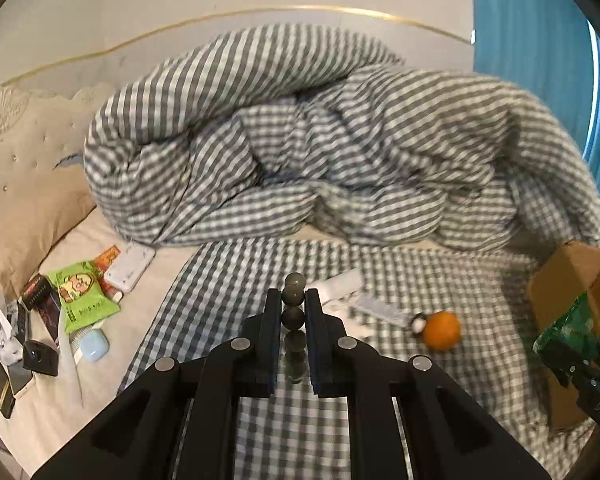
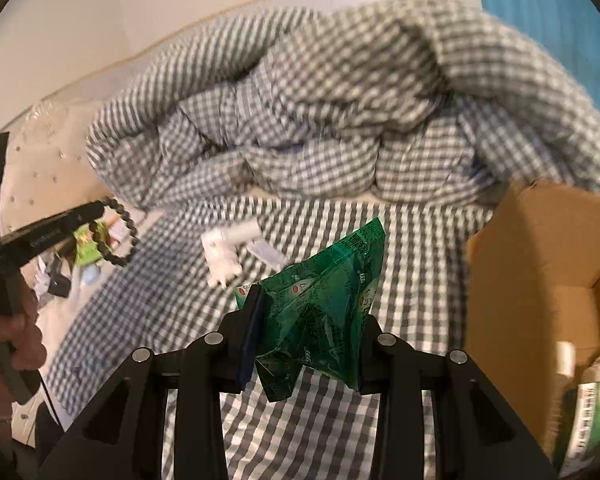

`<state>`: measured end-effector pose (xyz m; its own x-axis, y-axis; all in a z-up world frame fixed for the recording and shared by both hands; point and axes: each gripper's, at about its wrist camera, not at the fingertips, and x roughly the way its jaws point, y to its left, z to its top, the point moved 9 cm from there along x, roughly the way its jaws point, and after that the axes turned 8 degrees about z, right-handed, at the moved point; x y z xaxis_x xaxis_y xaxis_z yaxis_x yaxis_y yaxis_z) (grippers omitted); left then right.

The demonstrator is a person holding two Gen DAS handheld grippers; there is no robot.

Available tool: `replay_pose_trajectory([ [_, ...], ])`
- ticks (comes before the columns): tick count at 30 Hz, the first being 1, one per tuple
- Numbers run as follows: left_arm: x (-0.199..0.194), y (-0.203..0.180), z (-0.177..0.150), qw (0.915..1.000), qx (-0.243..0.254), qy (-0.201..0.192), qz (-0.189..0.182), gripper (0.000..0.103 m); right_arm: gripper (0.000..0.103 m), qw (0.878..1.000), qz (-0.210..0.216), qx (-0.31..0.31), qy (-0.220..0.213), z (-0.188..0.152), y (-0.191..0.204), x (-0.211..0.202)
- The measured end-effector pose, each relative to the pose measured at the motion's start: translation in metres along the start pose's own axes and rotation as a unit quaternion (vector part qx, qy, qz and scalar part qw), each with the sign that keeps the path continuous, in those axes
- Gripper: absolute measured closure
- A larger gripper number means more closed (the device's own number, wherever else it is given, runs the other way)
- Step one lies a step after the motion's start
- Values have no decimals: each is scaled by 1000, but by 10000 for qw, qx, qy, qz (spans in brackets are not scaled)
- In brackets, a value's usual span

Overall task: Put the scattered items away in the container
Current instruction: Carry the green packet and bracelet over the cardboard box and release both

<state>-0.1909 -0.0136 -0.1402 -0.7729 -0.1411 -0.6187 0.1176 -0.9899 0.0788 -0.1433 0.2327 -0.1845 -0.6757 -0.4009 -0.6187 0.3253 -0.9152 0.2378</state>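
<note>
right gripper (image 2: 306,312) clamps crumpled green packet (image 2: 324,300), lifted clear of bed (image 2: 416,240) for drop into cardboard box (image 2: 540,248) just right. left gripper (image 1: 293,312) pinches bead bracelet (image 1: 293,316), hanging loose. orange (image 1: 442,330) remains on bed.

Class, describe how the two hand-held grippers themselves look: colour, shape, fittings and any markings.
Both the left gripper and the right gripper are matt black, each with two flat, straight fingers on angular linkage arms joined by round silver pins. A thin blue edge lines the finger pads. The left gripper's side, in the right view, carries small pale lettering, unreadable.
</note>
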Motion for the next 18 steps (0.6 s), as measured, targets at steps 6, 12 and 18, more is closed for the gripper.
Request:
replay_pose_trajectory([
  [6, -44, -33, 16, 9992, 129, -187, -329, 92, 68, 9992, -84, 0, -383, 17, -1, -57],
  [12, -84, -79, 30, 9969, 196, -376, -669, 92, 68, 9966, -296, 49, -764, 33, -19, -116],
  [18, -122, -135, 37, 9921, 387, -620, -1023, 92, 68, 9935, -450, 227, -1022, 36, -52, -172],
])
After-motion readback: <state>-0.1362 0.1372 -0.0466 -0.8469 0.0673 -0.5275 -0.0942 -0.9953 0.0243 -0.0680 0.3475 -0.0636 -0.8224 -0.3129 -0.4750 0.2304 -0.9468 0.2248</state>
